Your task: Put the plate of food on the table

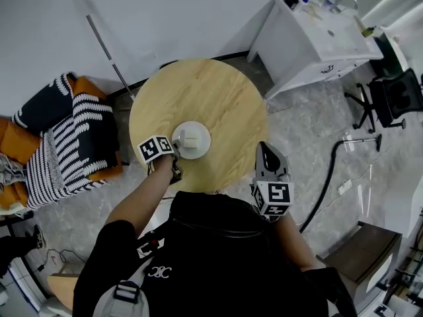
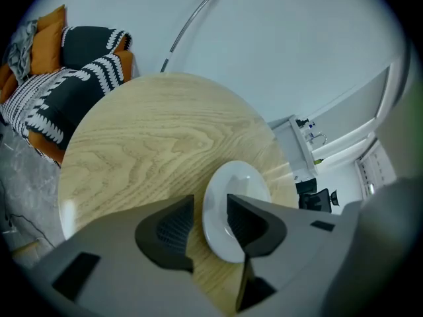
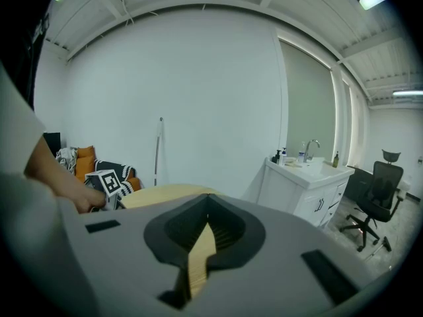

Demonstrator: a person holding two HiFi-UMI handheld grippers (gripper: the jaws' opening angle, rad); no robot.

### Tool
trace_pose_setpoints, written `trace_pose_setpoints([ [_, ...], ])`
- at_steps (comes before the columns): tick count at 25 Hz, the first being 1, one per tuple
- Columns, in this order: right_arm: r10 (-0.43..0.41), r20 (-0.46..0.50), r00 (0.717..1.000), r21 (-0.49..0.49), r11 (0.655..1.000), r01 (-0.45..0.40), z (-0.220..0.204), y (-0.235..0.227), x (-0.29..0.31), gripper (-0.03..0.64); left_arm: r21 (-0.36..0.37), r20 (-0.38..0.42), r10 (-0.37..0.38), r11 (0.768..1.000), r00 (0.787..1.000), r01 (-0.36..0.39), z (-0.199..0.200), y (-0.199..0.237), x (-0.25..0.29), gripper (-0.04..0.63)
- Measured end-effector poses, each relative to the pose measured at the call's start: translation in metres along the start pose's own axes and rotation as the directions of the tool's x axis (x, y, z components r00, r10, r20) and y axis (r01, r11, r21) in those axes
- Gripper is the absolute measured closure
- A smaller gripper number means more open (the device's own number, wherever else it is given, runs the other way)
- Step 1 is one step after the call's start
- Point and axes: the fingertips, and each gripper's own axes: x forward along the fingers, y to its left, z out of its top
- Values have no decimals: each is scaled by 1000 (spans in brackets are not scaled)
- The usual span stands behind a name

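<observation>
Plate of food [image 1: 203, 149] rests on the table [image 1: 218, 98], its near rim between the released fingers of the left gripper [image 2: 210, 203]; the right gripper [image 3: 207, 207], clenched empty, hangs well apart.

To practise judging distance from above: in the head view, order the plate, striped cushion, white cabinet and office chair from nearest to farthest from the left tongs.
1. Plate, on the table, right at the left tongs.
2. Striped cushion, off to the left.
3. White cabinet, upper right, beyond the table.
4. Office chair, far right edge.
</observation>
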Motion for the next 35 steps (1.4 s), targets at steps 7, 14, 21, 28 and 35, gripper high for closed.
trace_pose_setpoints([
  [7, 51, 18, 999, 6, 999, -51, 0, 5, 8, 611, 37, 25, 5, 999, 1000, -6, -8, 6, -14, 461],
  [14, 129, 52, 990, -7, 992, -129, 8, 23, 17, 611, 211, 86, -232, 955, 969, 209, -8, -35, -44, 588],
  [21, 201, 75, 977, -17, 980, -200, 16, 47, 29, 611, 694, 126, -393, 691, 911, 203, -13, -93, -97, 588],
  [28, 245, 101, 964, -22, 969, -244, 27, 69, 37, 611, 835, 275, -464, 550, 842, 31, 6, -131, -157, 588],
  [35, 228, 112, 967, -16, 974, -228, 36, 76, 47, 611, 832, 405, -469, 546, 785, -103, 27, -159, -204, 588],
])
